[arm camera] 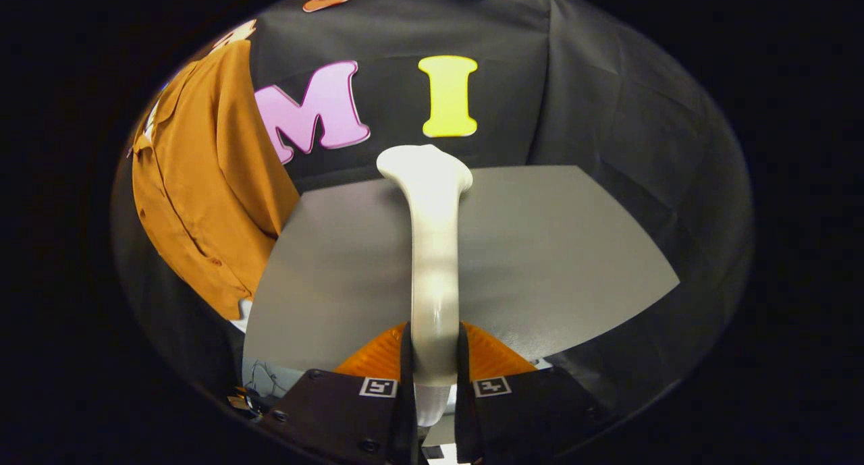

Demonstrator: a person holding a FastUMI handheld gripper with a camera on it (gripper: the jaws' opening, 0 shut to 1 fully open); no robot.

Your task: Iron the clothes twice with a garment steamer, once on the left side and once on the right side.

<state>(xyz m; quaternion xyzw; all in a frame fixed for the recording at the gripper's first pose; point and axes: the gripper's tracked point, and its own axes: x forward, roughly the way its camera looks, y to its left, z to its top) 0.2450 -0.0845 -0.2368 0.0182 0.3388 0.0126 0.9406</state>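
On the left hangs the orange shirt [202,181], in front of the black booth wall [607,114]. It hangs beside and a little behind the left corner of the grey table [540,249], and its lower hem reaches down past the table's edge. Its long axis runs from top to bottom, with the collar at the top and a row of buttons running down the front.

In the middle is the white garment steamer [432,249]. Its handle is pinched in the gripper [434,367]: both fingers are pressed against its sides, one on each side. The long axis of the steamer goes straight forward from the fingers, and the wider head is at the far end, above the table and pointing toward the wall, not toward the shirt.

So the important relation is this: the shirt lies to the left of the steamer head and well apart from it. It seems the next move needs a turn and a shift to the left, so that the head faces the cloth.

On the right there is only bare table and wall.
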